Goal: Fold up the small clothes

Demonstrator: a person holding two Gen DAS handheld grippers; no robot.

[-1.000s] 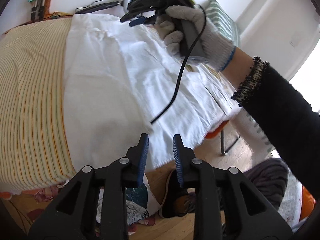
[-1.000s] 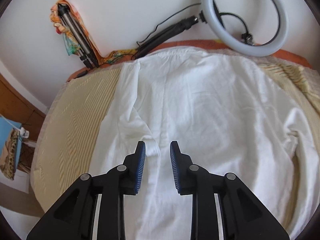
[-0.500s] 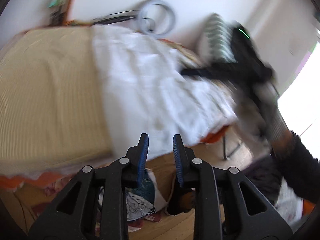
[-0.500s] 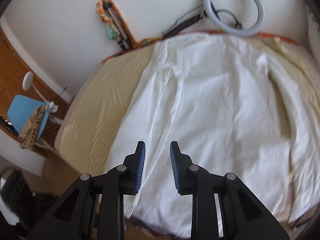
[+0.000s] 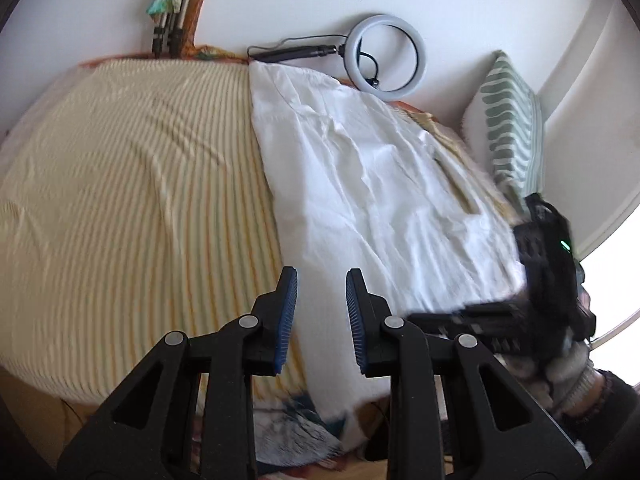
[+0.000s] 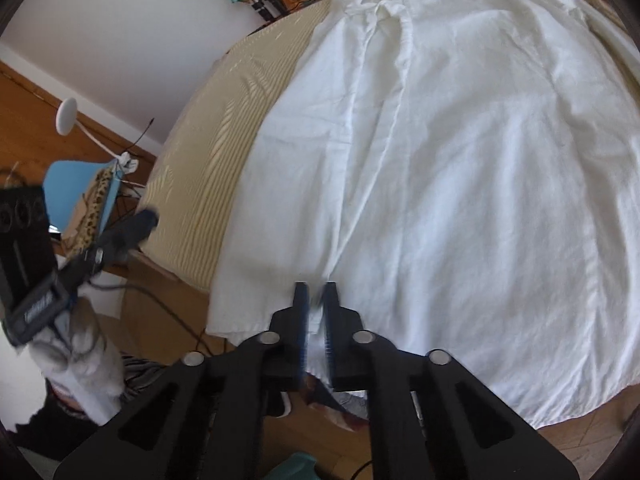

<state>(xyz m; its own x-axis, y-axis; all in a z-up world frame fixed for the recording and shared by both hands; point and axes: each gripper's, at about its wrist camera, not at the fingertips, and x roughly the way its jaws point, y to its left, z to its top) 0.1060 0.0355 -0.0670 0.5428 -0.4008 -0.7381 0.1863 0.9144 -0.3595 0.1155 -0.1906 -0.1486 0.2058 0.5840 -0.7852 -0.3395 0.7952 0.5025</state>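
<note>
The bed (image 5: 120, 200) fills both views, and the shirt (image 6: 460, 160) lies spread across its right half, hem hanging over the near edge toward 6 o'clock. The likeliest trouble is a lopsided lift: only the right gripper (image 6: 316, 320) has cloth, its jaws nearly closed on a thin pinch of hem (the fabric between the pads is blurred, so how deep the bite goes is hard to say), and a pull from that one point could drag the whole shirt off the bed or slip free. The left gripper (image 5: 320, 316) hangs empty over the shirt's left edge, jaws parted wide, aimed toward 12 o'clock; the right one reaches in low from 6 o'clock at the hem.
</note>
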